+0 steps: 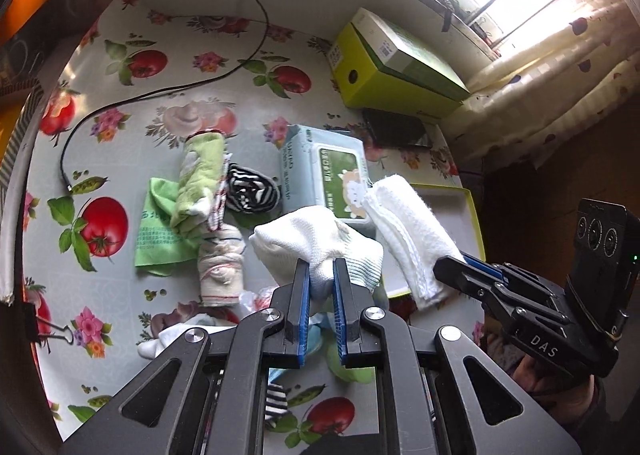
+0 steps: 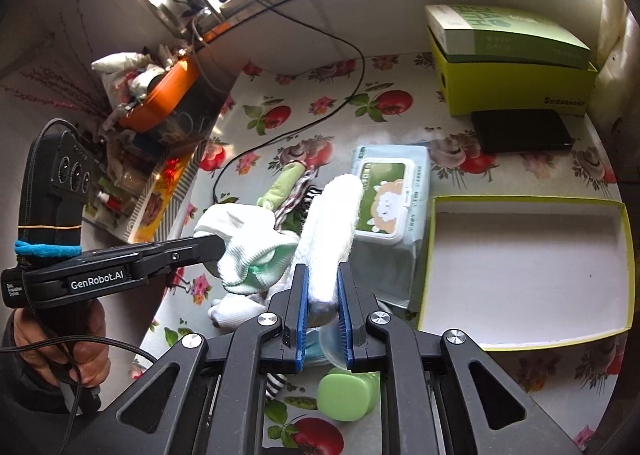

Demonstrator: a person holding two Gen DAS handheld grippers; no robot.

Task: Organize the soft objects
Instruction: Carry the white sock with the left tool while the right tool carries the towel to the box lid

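While the left gripper [image 1: 322,269] pinches a white sock [image 1: 316,239] in its fingers, the right gripper [image 2: 323,275] clamps a folded white cloth [image 2: 332,231] beside the wipes pack [image 2: 394,199].

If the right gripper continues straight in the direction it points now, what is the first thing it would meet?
Probably the wet-wipes pack. The right gripper, shut on a folded white cloth, points over it, so the cloth's far end would likely arrive first. The empty yellow-rimmed box tray lies off to the right of that line. Depth is unclear.
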